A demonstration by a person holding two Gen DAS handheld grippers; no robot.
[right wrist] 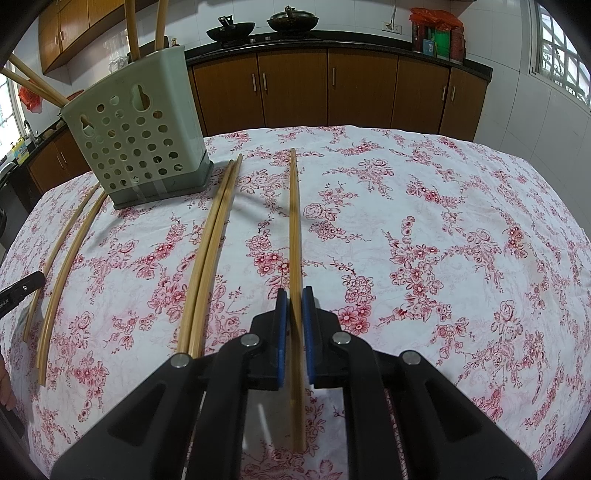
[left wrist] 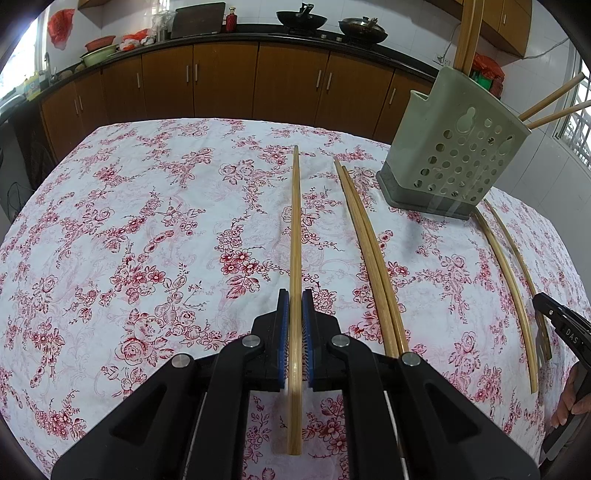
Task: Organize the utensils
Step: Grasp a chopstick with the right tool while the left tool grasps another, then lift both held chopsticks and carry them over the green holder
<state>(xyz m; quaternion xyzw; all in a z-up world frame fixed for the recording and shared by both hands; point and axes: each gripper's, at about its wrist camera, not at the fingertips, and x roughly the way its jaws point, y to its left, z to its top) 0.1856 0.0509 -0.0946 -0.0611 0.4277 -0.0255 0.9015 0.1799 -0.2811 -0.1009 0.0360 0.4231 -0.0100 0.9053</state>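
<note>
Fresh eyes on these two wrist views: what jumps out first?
Each view is dominated by a black gripper closed on one long bamboo chopstick: the left gripper holds a chopstick, and the right gripper holds another, both running away over the red floral tablecloth. Next is the pale green perforated utensil holder, far right in the left view, with chopsticks standing in it. More chopstick pairs lie loose on the cloth.

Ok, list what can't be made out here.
- Holder inside, both views: walls mostly hide the lower ends of the standing chopsticks.
- Their tops, left wrist view: cut by the top edge.
- Right gripper, left wrist view: mostly cut by the right edge.
- Left gripper, right wrist view: mostly cut by the left edge.
</note>
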